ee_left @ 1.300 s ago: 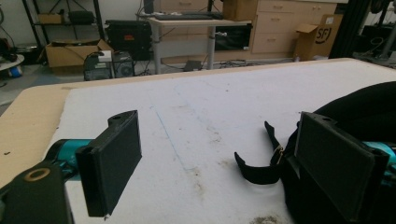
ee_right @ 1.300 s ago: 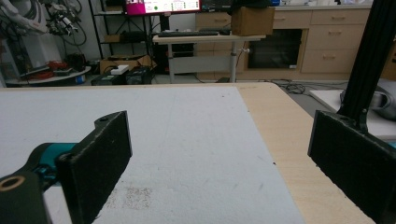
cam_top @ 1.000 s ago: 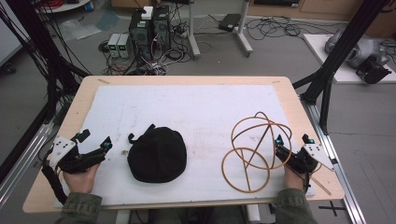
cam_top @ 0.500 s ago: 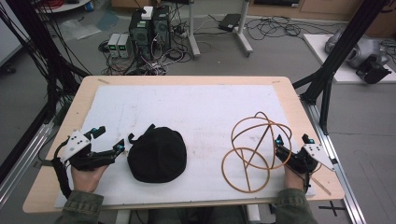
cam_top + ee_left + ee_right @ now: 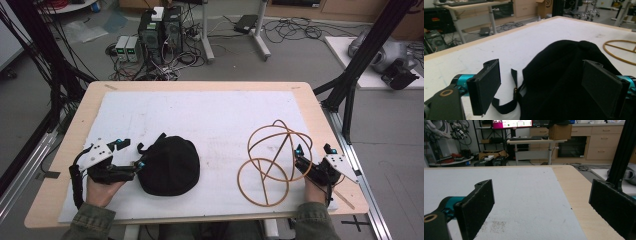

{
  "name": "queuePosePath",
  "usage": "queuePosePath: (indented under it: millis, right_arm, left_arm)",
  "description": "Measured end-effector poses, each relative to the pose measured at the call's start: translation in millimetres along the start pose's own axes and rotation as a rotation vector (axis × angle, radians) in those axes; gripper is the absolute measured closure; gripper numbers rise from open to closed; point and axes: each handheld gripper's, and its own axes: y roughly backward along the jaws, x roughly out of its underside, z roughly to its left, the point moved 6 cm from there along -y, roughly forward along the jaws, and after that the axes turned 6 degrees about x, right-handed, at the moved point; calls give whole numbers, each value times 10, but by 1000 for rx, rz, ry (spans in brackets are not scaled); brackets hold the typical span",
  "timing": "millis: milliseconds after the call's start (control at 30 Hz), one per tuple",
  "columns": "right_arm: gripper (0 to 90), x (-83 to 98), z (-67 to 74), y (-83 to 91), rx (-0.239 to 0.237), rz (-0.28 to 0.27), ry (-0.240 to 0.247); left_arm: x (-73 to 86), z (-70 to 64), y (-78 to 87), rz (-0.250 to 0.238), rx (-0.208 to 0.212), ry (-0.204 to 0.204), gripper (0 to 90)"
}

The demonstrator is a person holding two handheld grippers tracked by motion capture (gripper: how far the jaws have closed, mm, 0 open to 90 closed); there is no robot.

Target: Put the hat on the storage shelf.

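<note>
Black cap: where the white mat nears the person's edge, the black cap (image 5: 169,165) lies left of the wooden ring frame, its strap (image 5: 510,100) trailing on the mat.
Left gripper: the left gripper (image 5: 131,156) is at the black cap's left edge, fingers (image 5: 485,87) spread apart, one over the cap, gripping nothing.
Wooden ring frame: the wooden ring frame (image 5: 272,160) stands well right of the black cap.
Right gripper: the right gripper (image 5: 314,156) is just right of the ring frame, fingers (image 5: 475,206) wide apart, empty.
Tabletop: the white mat (image 5: 210,115) covers the tabletop (image 5: 75,135).
</note>
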Motion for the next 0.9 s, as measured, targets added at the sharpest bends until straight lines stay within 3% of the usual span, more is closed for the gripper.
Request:
queuePosePath:
  millis: [300,733,900]
  right_arm:
    - [53,4,3,3,-1,1,6]
    - [53,10,21,5,-10,3,10]
    - [53,11,17,7,-11,2,2]
  left_arm:
    - [38,-51,-90,42,82,20,166]
    - [100,-91,-182,96,143,37,174]
    - [155,-127,-245,141,180,45,180]
